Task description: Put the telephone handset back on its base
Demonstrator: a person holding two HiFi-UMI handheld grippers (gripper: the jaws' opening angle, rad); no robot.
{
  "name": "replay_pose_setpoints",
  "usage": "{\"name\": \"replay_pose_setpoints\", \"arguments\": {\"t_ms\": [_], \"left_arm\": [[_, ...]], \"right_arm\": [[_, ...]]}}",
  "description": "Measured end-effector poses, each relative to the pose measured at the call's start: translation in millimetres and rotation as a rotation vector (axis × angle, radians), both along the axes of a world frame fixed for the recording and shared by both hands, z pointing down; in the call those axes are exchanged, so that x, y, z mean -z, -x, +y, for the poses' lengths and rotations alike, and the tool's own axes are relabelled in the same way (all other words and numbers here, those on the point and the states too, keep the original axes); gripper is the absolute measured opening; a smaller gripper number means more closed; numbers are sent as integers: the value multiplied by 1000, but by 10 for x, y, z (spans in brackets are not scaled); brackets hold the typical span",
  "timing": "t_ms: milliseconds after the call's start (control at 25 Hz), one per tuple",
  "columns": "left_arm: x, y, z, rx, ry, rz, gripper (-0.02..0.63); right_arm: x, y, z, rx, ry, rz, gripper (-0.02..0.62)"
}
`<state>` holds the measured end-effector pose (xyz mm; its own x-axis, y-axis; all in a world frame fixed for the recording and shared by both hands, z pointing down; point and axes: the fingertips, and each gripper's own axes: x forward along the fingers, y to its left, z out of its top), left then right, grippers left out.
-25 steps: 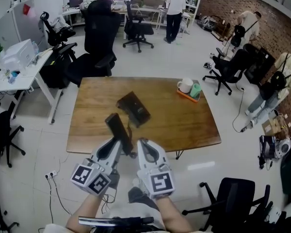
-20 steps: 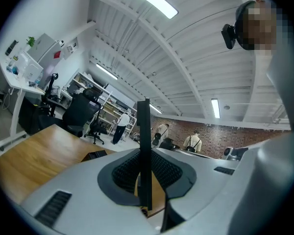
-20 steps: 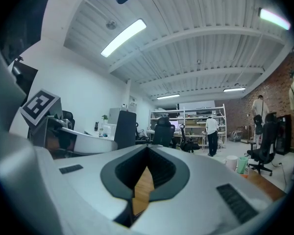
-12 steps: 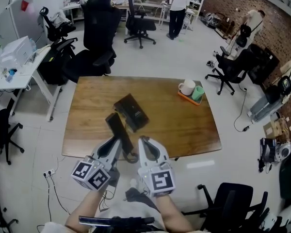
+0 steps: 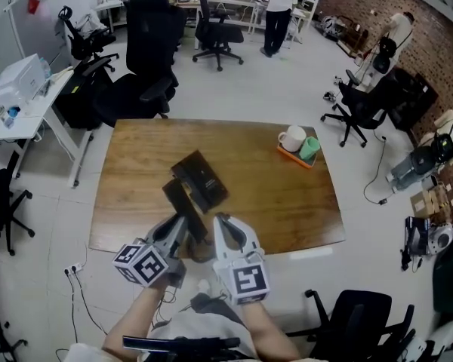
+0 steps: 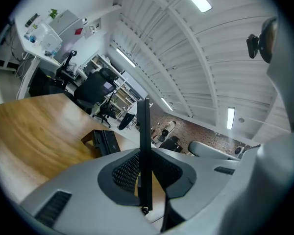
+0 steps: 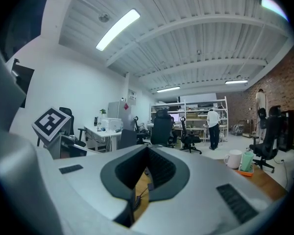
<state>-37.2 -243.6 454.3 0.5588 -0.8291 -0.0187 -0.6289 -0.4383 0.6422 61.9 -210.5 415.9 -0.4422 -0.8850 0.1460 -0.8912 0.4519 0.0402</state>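
The black telephone base [image 5: 201,178] lies on the wooden table [image 5: 283,194], left of its middle. My left gripper [image 5: 187,222] is shut on the black handset [image 5: 180,200], which stands up out of the jaws with its far end close to the base's near corner. In the left gripper view the handset [image 6: 144,146] shows edge-on between the pads, and the base [image 6: 104,142] lies ahead to the left. My right gripper [image 5: 222,222] sits just right of the left one, shut and holding nothing. A coiled cord [image 7: 136,195] shows below its jaws.
A white mug [image 5: 291,136] and a green cup [image 5: 308,147] stand on an orange tray at the table's far right. Black office chairs [image 5: 152,51] ring the table, a desk [image 5: 26,100] stands at the left, and people stand at the back and right.
Both grippers have moved forward over the table's near edge toward the base. The handset's far end now sits close to the base's near corner.
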Motion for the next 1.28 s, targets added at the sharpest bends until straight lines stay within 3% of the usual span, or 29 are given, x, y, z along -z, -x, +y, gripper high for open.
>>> {"name": "replay_pose_setpoints", "arguments": {"t_ms": [440, 640, 840, 1280], "left_arm": [[-520, -6, -550, 24, 131, 107, 63], [-720, -18, -712, 28, 180, 128, 63], [-995, 26, -859, 43, 232, 158, 63], [-1149, -2, -1180, 56, 268, 193, 63]], "right_arm": [[-216, -99, -372, 35, 45, 9, 5], [-229, -125, -497, 30, 65, -30, 3], [-355, -177, -592, 49, 86, -2, 3], [-497, -287, -783, 43, 126, 0, 4]]}}
